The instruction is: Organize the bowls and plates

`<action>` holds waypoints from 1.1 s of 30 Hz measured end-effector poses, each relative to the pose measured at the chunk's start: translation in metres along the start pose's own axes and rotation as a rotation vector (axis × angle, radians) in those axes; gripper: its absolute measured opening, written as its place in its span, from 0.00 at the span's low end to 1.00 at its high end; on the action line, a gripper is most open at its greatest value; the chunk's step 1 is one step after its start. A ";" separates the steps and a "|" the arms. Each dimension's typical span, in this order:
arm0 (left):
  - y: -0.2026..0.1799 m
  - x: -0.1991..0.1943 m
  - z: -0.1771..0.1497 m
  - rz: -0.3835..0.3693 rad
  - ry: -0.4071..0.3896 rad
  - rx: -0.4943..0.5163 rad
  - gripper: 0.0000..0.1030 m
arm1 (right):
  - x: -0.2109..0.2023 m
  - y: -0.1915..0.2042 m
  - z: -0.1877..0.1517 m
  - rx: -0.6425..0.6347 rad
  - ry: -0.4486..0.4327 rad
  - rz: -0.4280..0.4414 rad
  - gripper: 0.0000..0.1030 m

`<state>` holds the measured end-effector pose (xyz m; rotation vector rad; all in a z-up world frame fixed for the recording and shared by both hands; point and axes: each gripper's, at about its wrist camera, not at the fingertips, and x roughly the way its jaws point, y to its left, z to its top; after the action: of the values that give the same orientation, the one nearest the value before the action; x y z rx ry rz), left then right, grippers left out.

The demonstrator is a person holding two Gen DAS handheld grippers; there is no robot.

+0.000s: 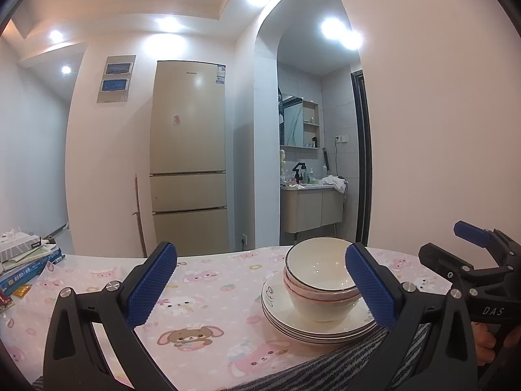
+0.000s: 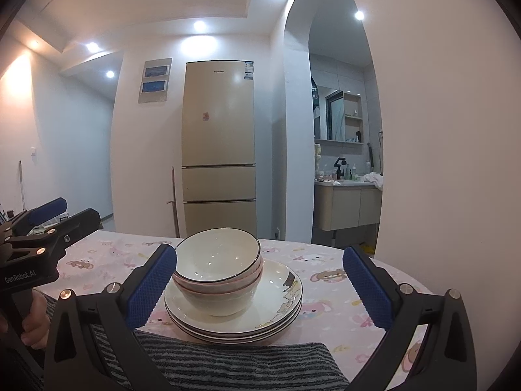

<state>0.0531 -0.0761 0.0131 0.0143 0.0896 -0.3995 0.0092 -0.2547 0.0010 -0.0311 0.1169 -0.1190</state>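
Note:
A nest of cream bowls with dark and pink rims sits on a stack of white plates on the pink cartoon tablecloth. The bowls and plates also show in the right wrist view. My left gripper is open and empty, its right finger in front of the bowls. My right gripper is open and empty, its left finger beside the bowls. Each gripper shows at the edge of the other's view, the right one and the left one.
A striped grey towel lies at the table's near edge under the plates. Books and a tissue box sit at the table's far left. A fridge and a bathroom alcove stand behind the table.

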 end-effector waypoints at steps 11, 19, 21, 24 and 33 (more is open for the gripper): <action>-0.004 -0.001 0.000 -0.014 0.005 0.014 1.00 | 0.000 0.005 0.000 -0.005 0.014 0.001 1.00; -0.006 0.001 0.000 -0.017 0.016 0.010 1.00 | 0.002 0.004 0.001 -0.001 0.014 -0.001 1.00; -0.006 0.000 0.000 -0.017 0.015 0.009 1.00 | 0.001 0.004 0.000 0.000 0.013 -0.001 1.00; -0.006 0.001 0.000 -0.014 0.014 0.009 1.00 | 0.001 0.003 0.001 0.000 0.011 -0.001 1.00; -0.007 0.002 -0.001 -0.011 0.010 0.009 1.00 | 0.000 0.002 0.001 0.003 0.006 -0.005 1.00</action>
<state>0.0515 -0.0835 0.0119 0.0247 0.0982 -0.4109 0.0090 -0.2530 0.0018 -0.0279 0.1224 -0.1248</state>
